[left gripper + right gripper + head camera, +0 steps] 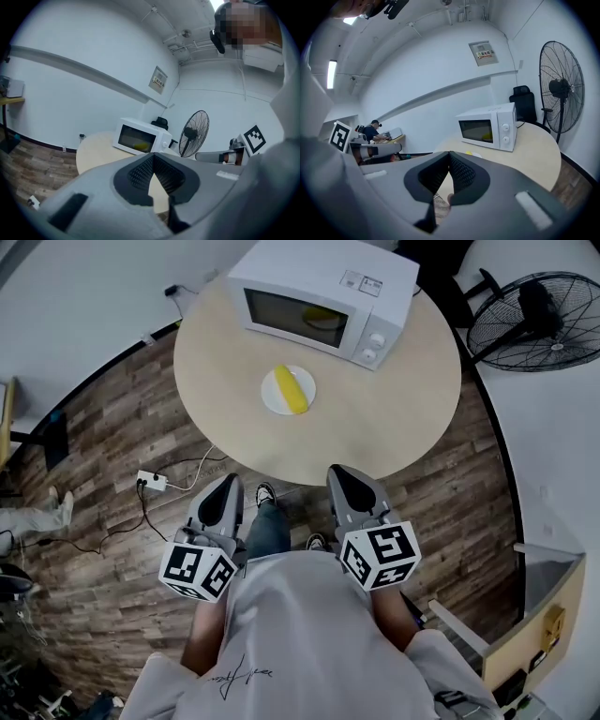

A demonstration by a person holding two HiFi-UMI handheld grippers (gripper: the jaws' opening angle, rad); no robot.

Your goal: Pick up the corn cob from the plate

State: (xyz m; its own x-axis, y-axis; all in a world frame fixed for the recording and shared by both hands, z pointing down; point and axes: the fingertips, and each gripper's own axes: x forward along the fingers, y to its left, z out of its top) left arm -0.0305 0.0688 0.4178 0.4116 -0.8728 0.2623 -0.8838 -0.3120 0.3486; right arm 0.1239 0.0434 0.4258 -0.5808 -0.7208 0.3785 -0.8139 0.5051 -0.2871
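Observation:
A yellow corn cob (290,389) lies on a small white plate (271,401) near the middle of the round beige table (403,418). My left gripper (230,481) and right gripper (337,472) hang side by side over the wooden floor, just short of the table's near edge and well apart from the plate. In the left gripper view the left gripper (153,155) has its jaws meeting at the tips with nothing between them. The right gripper (450,153) is shut and empty too; just past it show the corn cob (469,153) and the plate (477,154).
A white microwave (323,298) with something yellow inside (319,317) stands at the table's far side, behind the plate. A black floor fan (539,320) is at the right. A power strip (152,481) with cables lies on the floor at the left.

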